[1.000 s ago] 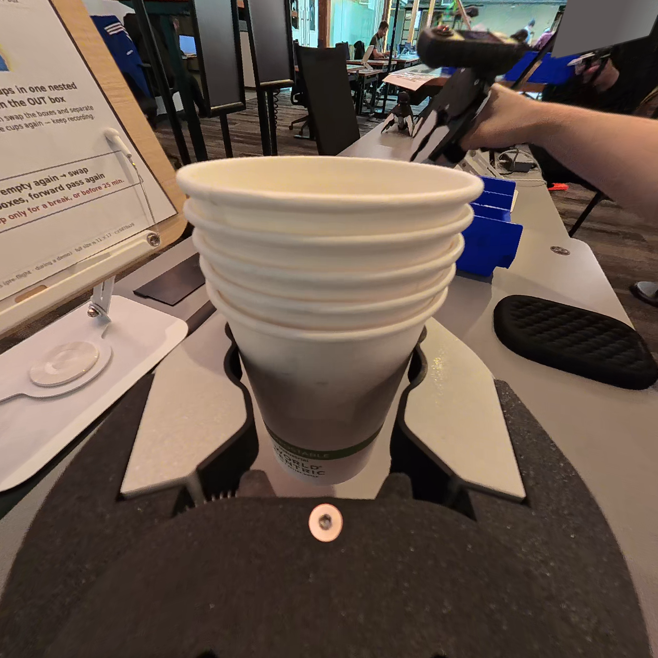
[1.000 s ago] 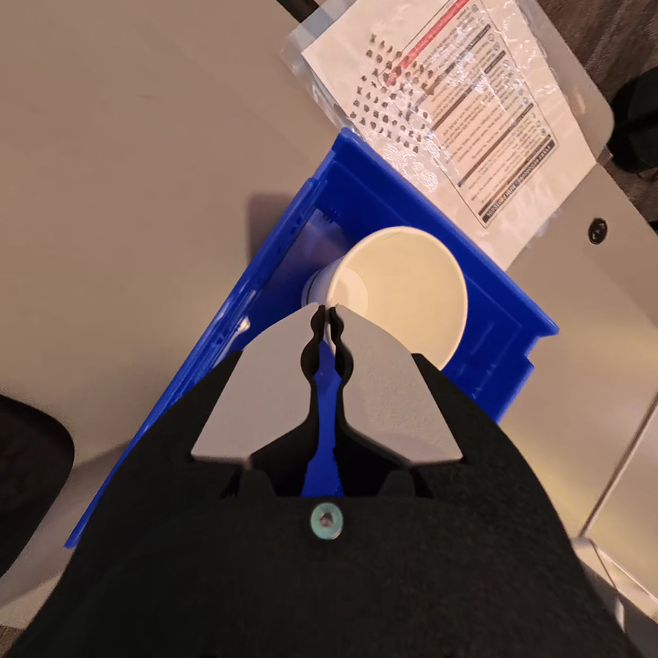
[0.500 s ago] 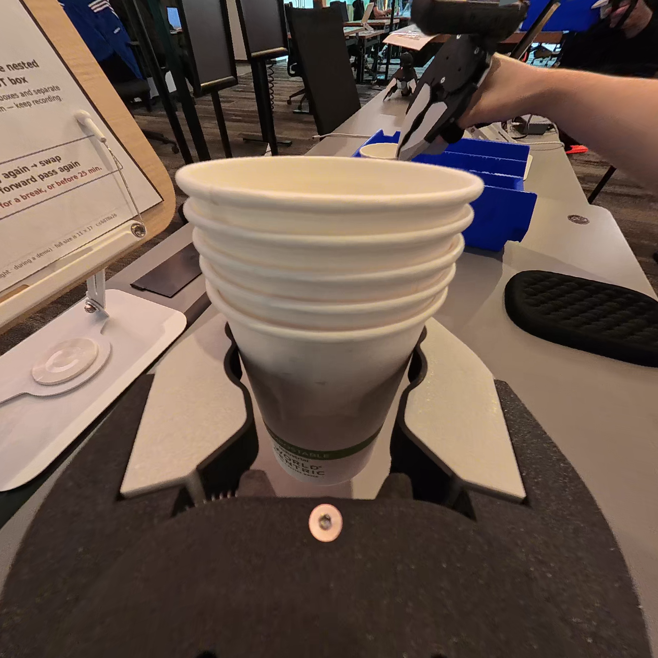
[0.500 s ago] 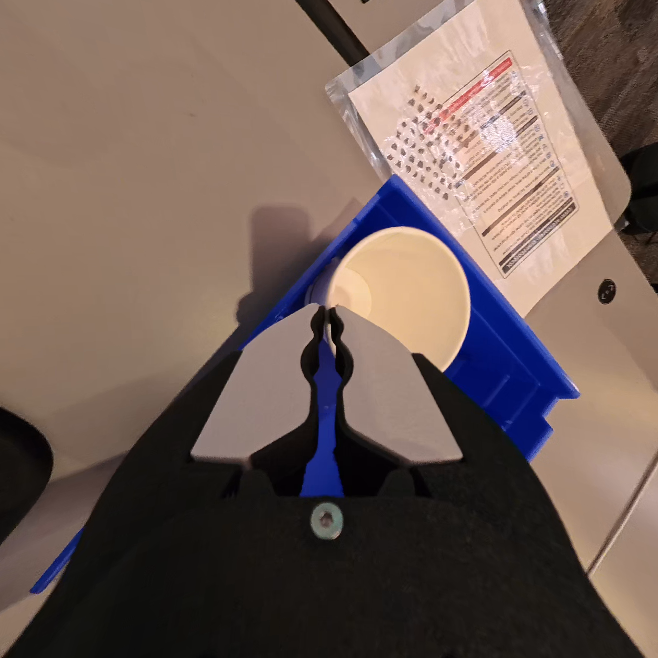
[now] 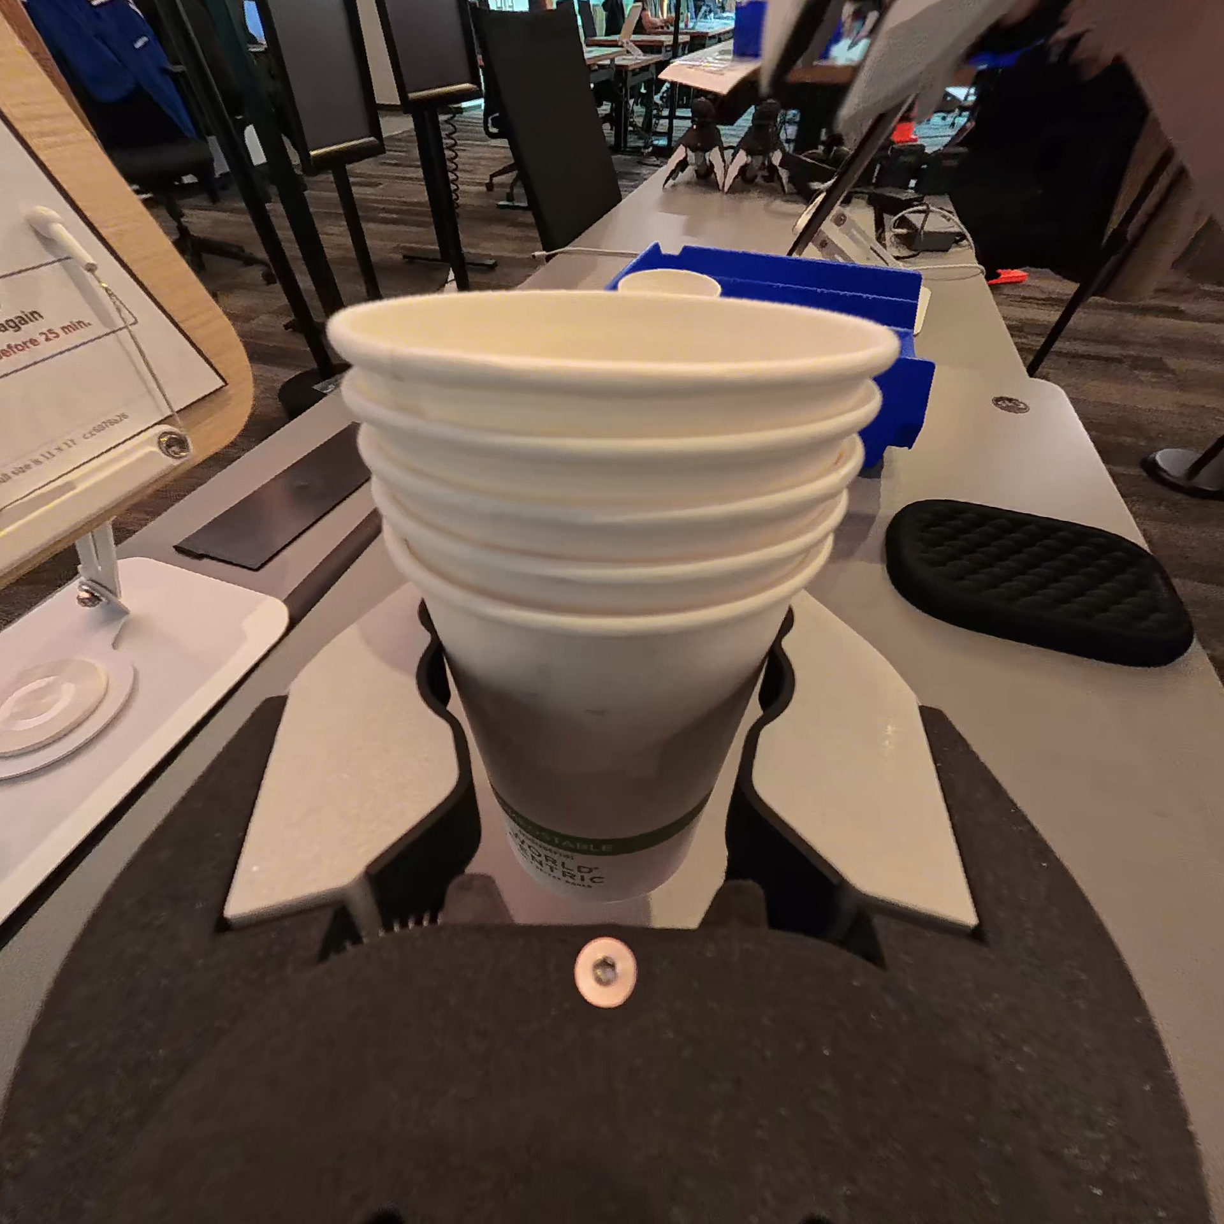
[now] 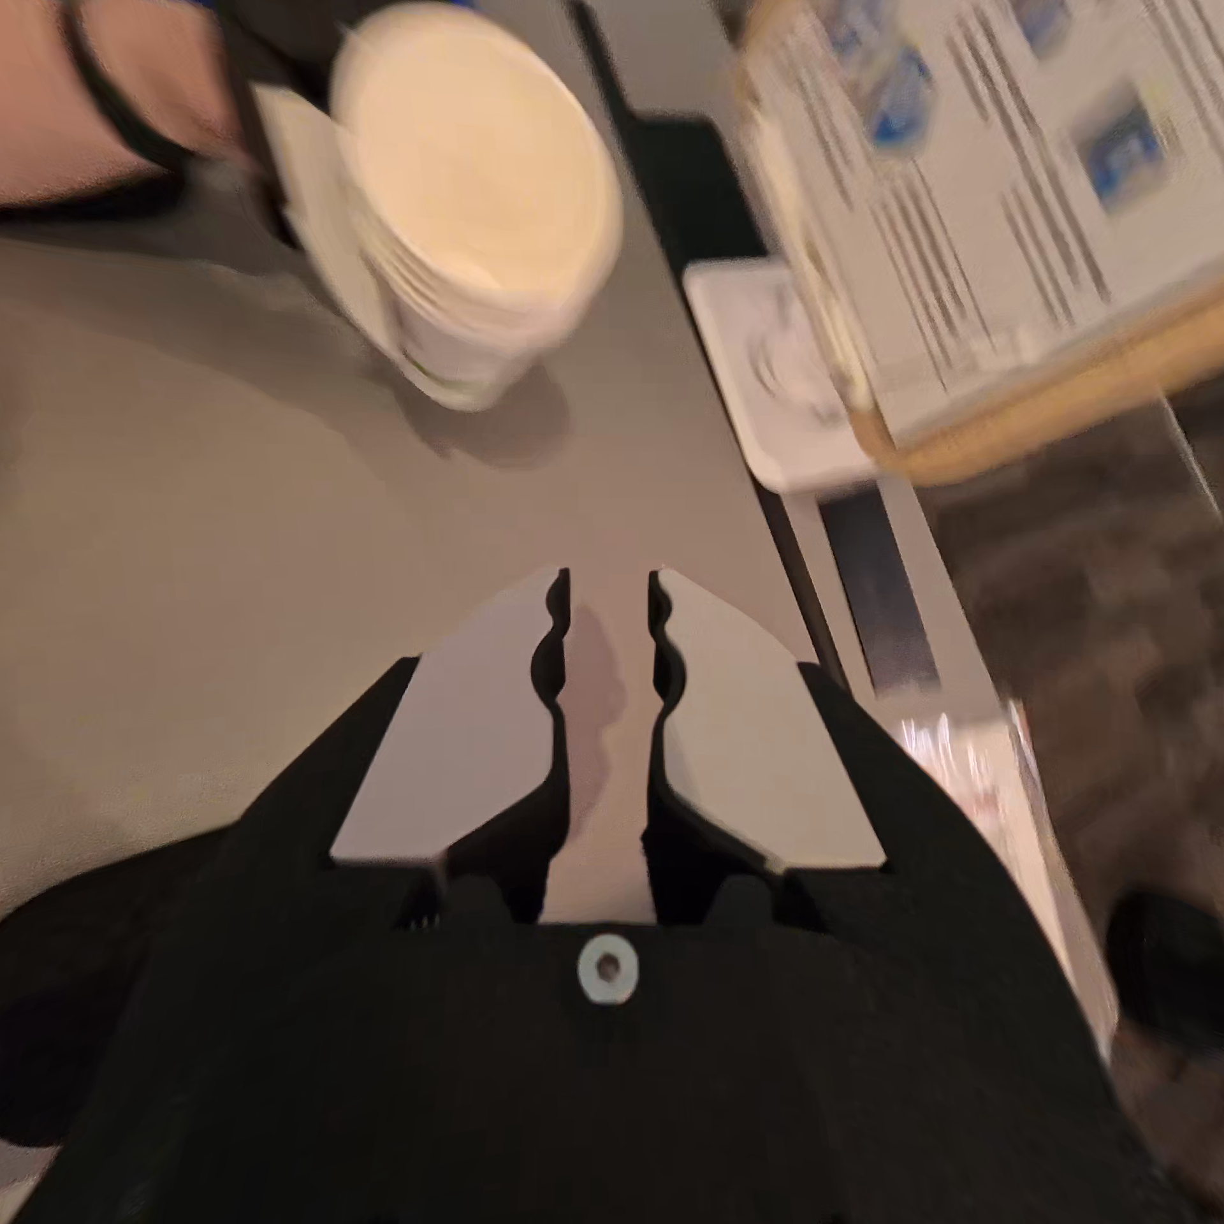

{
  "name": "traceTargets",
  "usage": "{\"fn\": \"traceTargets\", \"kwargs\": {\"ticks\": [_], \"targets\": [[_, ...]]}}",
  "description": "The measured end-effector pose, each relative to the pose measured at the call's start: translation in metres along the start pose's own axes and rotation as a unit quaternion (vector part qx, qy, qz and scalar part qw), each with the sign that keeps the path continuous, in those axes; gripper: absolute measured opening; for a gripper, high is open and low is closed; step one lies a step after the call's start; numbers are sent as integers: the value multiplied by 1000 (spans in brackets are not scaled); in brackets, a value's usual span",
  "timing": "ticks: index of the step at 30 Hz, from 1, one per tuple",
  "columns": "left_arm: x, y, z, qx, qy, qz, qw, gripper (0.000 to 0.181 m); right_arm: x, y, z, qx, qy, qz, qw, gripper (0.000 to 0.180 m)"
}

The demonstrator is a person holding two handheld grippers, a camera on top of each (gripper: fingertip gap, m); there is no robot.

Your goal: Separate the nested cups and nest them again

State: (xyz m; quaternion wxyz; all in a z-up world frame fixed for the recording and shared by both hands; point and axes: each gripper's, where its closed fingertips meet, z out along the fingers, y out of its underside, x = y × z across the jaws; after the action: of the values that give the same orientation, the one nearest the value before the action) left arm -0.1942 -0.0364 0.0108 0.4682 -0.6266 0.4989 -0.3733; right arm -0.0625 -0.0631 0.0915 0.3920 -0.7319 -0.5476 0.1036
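My left gripper [image 5: 606, 636] is shut on a stack of several nested white paper cups [image 5: 609, 530], one finger pressed to each side of the lowest cup's wall. The stack also shows in the right wrist view [image 6: 477, 218], tilted, its base just above the grey table [image 6: 199, 530]. My right gripper [image 6: 608, 583] is a little open and empty above bare table. It shows blurred at the top right of the left wrist view [image 5: 887, 59]. A single white cup [image 5: 669, 286] stands in the blue bin [image 5: 828, 278] behind the stack.
A wooden sign board [image 5: 79, 331] on a white base [image 5: 132, 662] stands at the left. A black padded rest [image 5: 1033, 583] lies at the right. A dark flat strip [image 5: 278, 497] lies near the board. Office chairs and stands are beyond the table.
My right gripper let go of the single cup in the blue bin, opened a little and swung away toward the stack. My left gripper kept its hold on the stack.
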Motion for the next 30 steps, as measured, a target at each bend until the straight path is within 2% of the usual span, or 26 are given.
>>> {"fn": "traceTargets", "kwargs": {"ticks": [2,4,8,11,13,21,30], "targets": [[3,0,1,-1,4,0,1000,93,-36,-44,20,9,-46,-66,997,19],[6,-1,1,0,9,1,1000,93,-59,-69,40,-6,-71,-109,992,17],[9,-2,1,-4,10,11,1000,93,-82,-90,70,-35,-110,-133,984,16],[14,-3,2,-5,16,16,1000,93,-82,-92,80,-60,-108,-141,982,12],[14,-3,2,-8,11,23,1000,93,-86,-91,82,-70,-126,-135,980,5],[15,-7,0,-4,9,30,1000,93,-87,-93,76,-69,-146,-109,981,3],[7,-2,2,-4,5,4,1000,93,-67,-113,54,-62,-96,-123,986,2]]}}
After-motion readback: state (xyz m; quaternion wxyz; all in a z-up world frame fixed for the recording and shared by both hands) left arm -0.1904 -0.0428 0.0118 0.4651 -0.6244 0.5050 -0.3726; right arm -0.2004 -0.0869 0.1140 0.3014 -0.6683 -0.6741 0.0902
